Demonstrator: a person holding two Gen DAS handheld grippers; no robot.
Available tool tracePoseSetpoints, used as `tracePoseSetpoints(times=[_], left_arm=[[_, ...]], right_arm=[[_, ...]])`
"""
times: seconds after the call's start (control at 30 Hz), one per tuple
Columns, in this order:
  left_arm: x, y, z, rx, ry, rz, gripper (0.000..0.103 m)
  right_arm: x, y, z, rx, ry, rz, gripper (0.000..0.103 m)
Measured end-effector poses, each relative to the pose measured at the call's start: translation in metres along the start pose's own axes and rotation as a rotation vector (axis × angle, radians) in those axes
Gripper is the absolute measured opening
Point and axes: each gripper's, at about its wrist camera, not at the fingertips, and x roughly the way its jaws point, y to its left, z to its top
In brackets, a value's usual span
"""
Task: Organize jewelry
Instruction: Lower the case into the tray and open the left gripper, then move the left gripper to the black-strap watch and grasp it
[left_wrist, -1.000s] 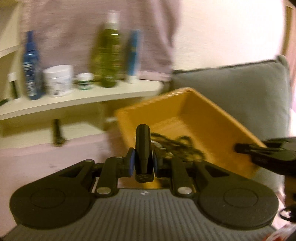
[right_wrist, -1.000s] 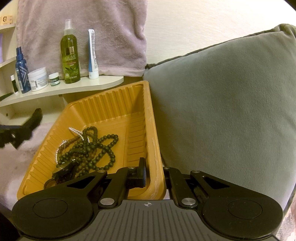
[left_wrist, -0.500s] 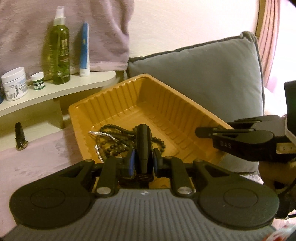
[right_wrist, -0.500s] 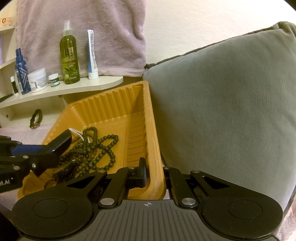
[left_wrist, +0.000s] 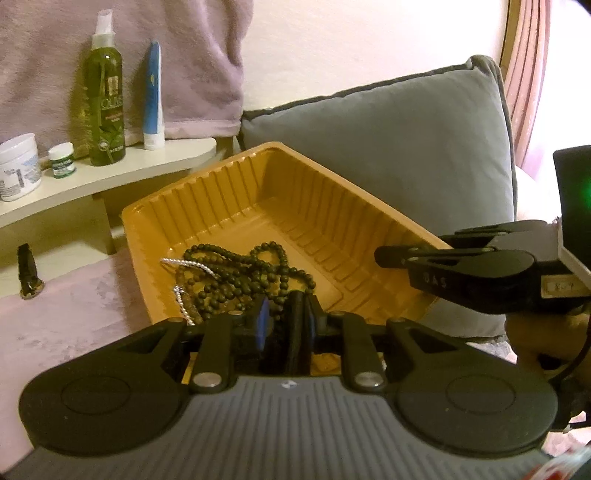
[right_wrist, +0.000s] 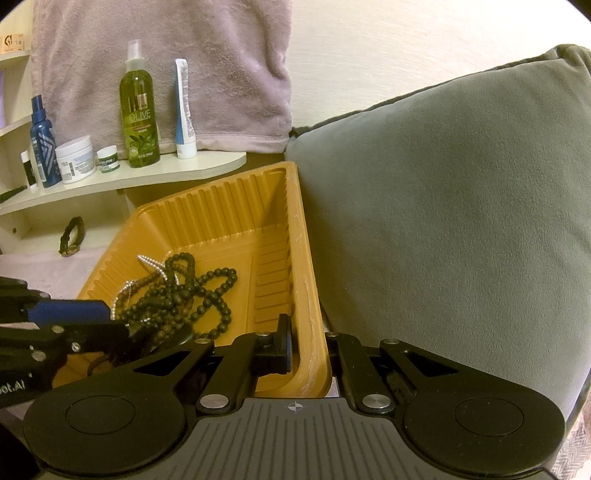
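My right tool (right_wrist: 303, 354) is pinching the near wall of the ribbed orange plastic tray (right_wrist: 221, 206): one finger sits inside the tray and the other outside, against the grey velvet cushion (right_wrist: 443, 203) that the tray leans beside. In the left camera the same tool (left_wrist: 391, 256) reaches in from the right, meeting the tray's rim.

My left tool (left_wrist: 284, 325) hangs low over the tray's near end, its two fingers a little apart, with a slim black strap-like piece (left_wrist: 295, 332) against the right-hand finger (I cannot tell whether it is gripped or merely resting there). Just ahead of its fingertips, on the tray floor, lies the tangle of dark round-bead necklaces (left_wrist: 251, 269) with a thin silver chain (left_wrist: 184, 284) threaded along its left side.

Off to the left, well apart from the tray, a dark leather strap (right_wrist: 72, 236) stands on the pale pink cloth (left_wrist: 74, 306).
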Motion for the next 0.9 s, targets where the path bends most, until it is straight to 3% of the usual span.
tracePoseSetpoints(times=[0.33,0.73,0.8,0.9], left_arm=[[-0.018,0.04,-0.003,-0.078,-0.038,0.129,0.019],[-0.025,0.13,-0.017,-0.194,-0.051,0.409,0.033],[-0.022,0.144,-0.019,-0.212,-0.044,0.439,0.04],[-0.015,0.163,-0.021,-0.232,-0.039,0.479,0.042]], right_arm=[[-0.001,0.0,0.001,0.002,0.001,0.001,0.005],[-0.001,0.0,0.001,0.003,0.0,0.002,0.005],[-0.001,0.0,0.001,0.002,0.001,0.001,0.005],[-0.001,0.0,0.001,0.001,0.002,0.001,0.005]])
